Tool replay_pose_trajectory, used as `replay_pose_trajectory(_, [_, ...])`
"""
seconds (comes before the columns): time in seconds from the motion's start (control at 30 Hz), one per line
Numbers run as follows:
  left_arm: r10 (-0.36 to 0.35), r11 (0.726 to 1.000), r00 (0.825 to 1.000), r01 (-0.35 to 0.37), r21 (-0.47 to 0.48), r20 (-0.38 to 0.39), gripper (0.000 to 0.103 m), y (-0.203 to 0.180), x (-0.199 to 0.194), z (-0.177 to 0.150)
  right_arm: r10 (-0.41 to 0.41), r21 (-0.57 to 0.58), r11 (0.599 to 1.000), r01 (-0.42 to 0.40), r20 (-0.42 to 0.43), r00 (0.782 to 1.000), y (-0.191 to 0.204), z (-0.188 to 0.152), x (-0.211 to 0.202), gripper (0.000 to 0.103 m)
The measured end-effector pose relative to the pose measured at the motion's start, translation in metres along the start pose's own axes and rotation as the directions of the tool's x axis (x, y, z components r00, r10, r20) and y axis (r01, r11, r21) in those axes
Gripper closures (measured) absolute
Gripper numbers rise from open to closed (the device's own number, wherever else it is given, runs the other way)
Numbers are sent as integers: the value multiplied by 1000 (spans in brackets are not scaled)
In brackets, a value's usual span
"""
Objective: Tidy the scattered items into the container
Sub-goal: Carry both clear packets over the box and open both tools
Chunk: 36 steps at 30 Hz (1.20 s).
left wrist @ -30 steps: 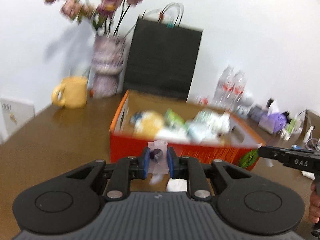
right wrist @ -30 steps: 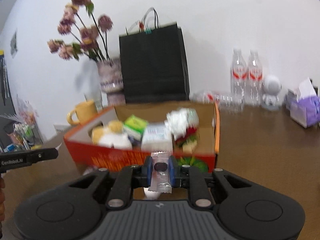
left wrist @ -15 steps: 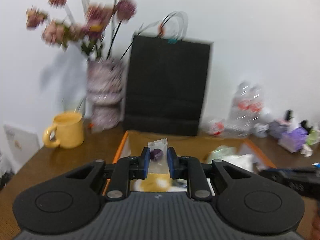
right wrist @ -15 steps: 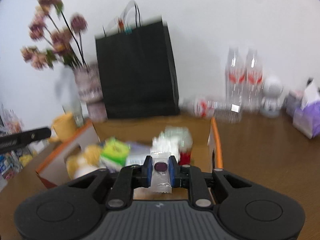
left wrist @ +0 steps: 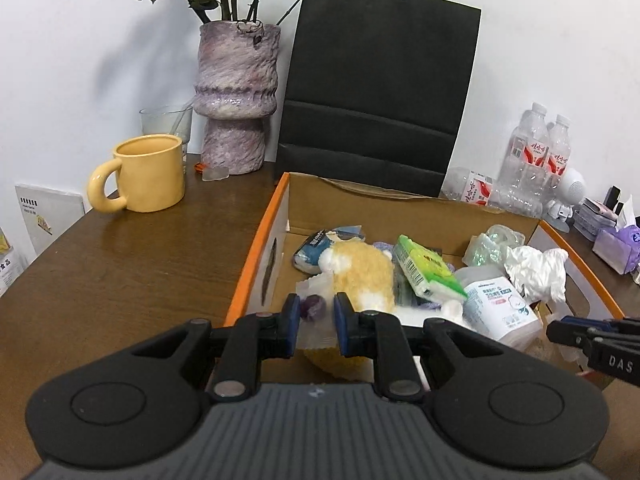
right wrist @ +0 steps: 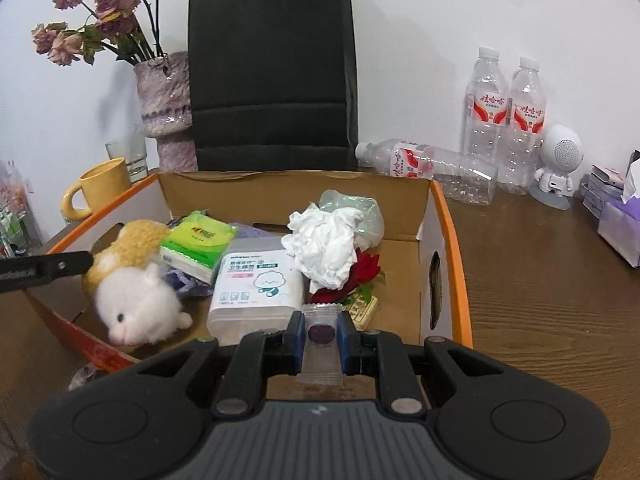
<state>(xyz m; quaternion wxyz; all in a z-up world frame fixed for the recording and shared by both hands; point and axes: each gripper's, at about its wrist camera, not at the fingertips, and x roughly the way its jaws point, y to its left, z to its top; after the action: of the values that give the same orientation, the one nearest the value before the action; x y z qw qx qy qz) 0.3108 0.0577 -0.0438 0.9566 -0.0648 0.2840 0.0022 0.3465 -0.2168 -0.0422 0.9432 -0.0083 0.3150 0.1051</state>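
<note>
An orange cardboard box stands on the brown table, holding a plush hamster, a green tissue pack, a wipes tub, crumpled white paper and a red flower. My left gripper is over the box's near left corner, shut on a clear-wrapped purple candy. My right gripper is over the box's near right part, shut on another wrapped purple candy.
A yellow mug, a glass and a purple vase stand left of the box. A black paper bag stands behind it. Water bottles, a white robot figure and a purple tissue box sit at the right.
Both grippers rose from in front of the box and moved forward over its inside, each still holding its candy. The views have tilted down into the box.
</note>
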Motion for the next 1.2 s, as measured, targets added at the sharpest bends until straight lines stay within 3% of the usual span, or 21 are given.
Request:
replay_pose_trajectory(0.23, [-3, 1000, 1000, 3, 10, 14, 79, -2, -2, -1, -2, 5, 1000, 2, 1, 1000, 0, 0, -2, 87])
replay_pose_trajectory(0.3, [-21, 1000, 999, 21, 6, 28, 61, -3, -5, -1, 14, 18, 1000, -14, 2, 1000, -1, 0, -3, 83])
replay_pose_trajectory(0.33, [-23, 1000, 999, 23, 8, 39, 54, -4, -7, -1, 29, 27, 999, -29, 3, 1000, -2, 1, -4, 78])
replay_pose_trajectory(0.4, [-34, 999, 997, 33, 11, 66, 24, -8, -13, -1, 52, 45, 998, -52, 15, 999, -2, 2, -9, 67])
replay_pose_trajectory(0.47, [-51, 999, 994, 49, 24, 95, 16, -13, -19, -1, 65, 54, 996, -67, 44, 997, -1, 4, -15, 53])
replay_pose_trajectory(0.53, [-51, 998, 991, 46, 39, 125, 4, -17, -25, -1, 61, 51, 997, -65, 78, 995, 1, 6, -23, 23])
replay_pose_trajectory(0.57, [-47, 998, 988, 41, 43, 146, 0, -19, -28, -1, 56, 44, 997, -60, 97, 994, 2, 7, -27, 19])
replay_pose_trajectory(0.67, [-56, 998, 978, 46, 52, 203, 0, -23, -37, -1, 52, 34, 998, -57, 128, 990, 6, 8, -34, 14])
replay_pose_trajectory(0.77, [-52, 998, 969, 43, 46, 243, 0, -24, -44, -2, 46, 41, 998, -52, 146, 988, 8, 9, -38, 0])
replay_pose_trajectory(1.2, [-24, 999, 968, 14, 41, 251, 0, -23, -49, -5, 9, 12, 1000, -11, 159, 987, 26, 3, -48, 0])
